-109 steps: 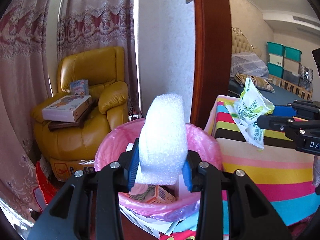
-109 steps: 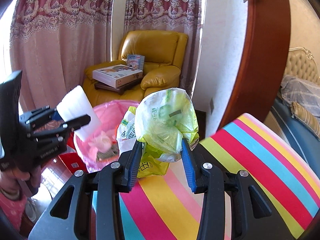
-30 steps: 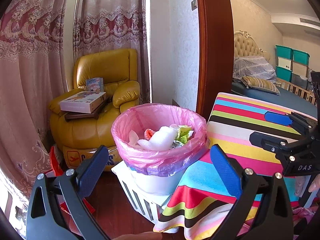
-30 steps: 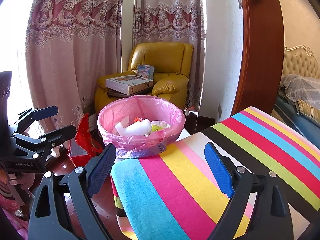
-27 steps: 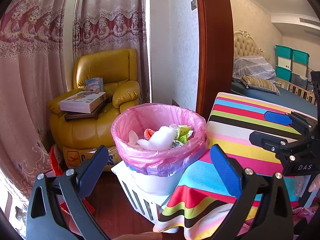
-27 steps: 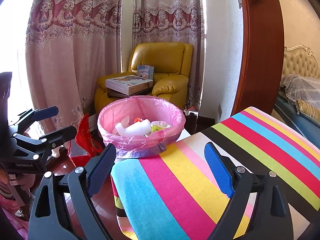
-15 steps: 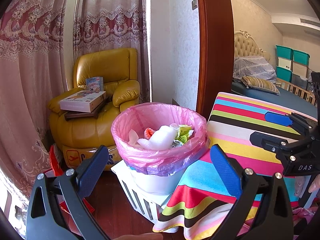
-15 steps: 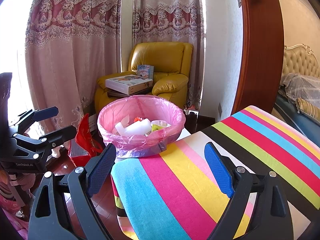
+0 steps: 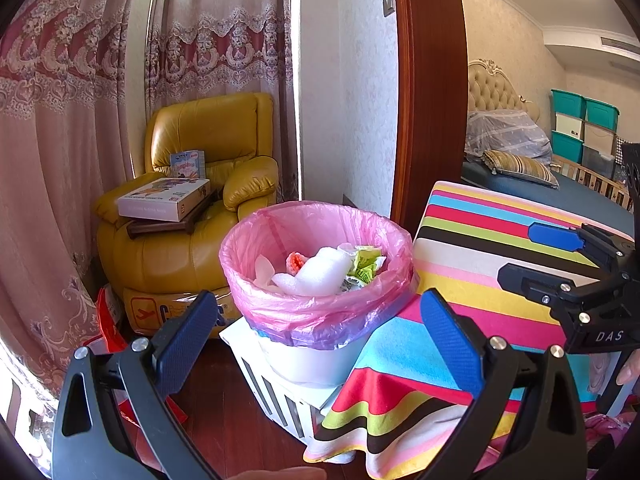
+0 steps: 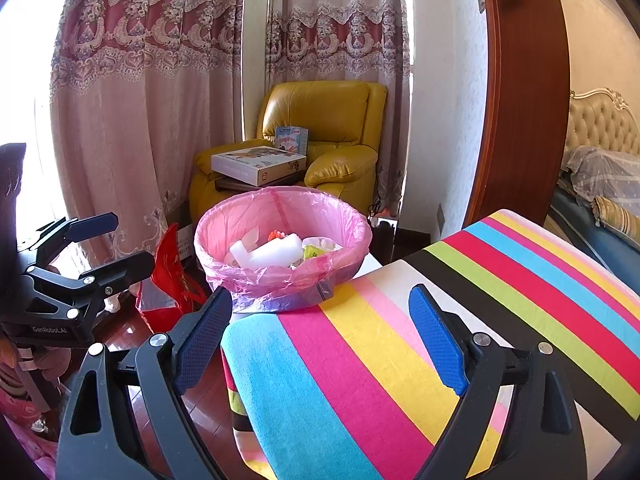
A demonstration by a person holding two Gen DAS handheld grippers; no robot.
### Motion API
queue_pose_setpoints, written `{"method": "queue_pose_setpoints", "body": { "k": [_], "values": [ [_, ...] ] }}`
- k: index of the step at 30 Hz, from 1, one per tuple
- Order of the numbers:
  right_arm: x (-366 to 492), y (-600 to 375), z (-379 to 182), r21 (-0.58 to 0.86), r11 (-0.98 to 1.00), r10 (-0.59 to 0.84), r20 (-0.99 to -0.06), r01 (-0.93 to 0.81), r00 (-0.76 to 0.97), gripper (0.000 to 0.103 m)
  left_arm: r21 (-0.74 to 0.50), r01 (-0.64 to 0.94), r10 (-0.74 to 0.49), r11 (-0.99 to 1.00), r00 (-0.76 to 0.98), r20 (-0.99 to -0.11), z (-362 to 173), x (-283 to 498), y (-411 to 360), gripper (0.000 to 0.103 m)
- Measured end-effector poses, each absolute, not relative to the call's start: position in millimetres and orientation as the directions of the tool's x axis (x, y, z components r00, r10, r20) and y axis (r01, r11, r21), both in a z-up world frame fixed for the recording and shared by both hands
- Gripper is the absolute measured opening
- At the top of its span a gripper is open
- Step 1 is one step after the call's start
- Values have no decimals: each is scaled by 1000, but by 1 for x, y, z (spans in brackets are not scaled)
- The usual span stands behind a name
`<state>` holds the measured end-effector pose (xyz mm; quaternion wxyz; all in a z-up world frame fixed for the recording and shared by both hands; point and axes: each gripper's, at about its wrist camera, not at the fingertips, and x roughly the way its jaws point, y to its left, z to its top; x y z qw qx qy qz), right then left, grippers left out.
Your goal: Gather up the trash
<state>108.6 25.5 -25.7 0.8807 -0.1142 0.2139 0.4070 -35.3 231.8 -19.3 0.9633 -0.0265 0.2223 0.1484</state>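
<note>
While both grippers hang near the bin (image 9: 316,240), neither holds anything. Left gripper (image 9: 316,336) has its jaws wide apart, with the bin seen in the gap between its blue pads (image 9: 184,340). Right gripper (image 10: 320,340) likewise has its jaws wide apart, over the striped cloth (image 10: 360,380) on the desk.

Inside the bin, lined with a pink bag (image 10: 280,280), lies the trash: a white foam piece (image 9: 320,274), a green-and-white wrapper (image 9: 362,266) beside it and something orange (image 9: 296,262) behind. The bin stands on a white crate (image 9: 276,392), just beside the desk's edge and touching the cloth.

Behind the bin sits a yellow armchair (image 9: 192,248) with a flat box (image 9: 164,200) on a dark tray across its arms. Lace curtains (image 10: 160,80) hang to the left, a wooden door frame (image 9: 432,100) to the right. A red bag (image 10: 168,280) rests on the floor near the bin.
</note>
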Motion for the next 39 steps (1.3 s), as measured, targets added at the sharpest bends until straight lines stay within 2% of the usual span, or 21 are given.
{"method": "queue_pose_setpoints", "body": {
  "k": [39],
  "values": [
    [108,29,-31,-19,642,668,-477,-766,571,84,21,-295,274,955,856,-438,-22,-34,231,98]
  ]
}}
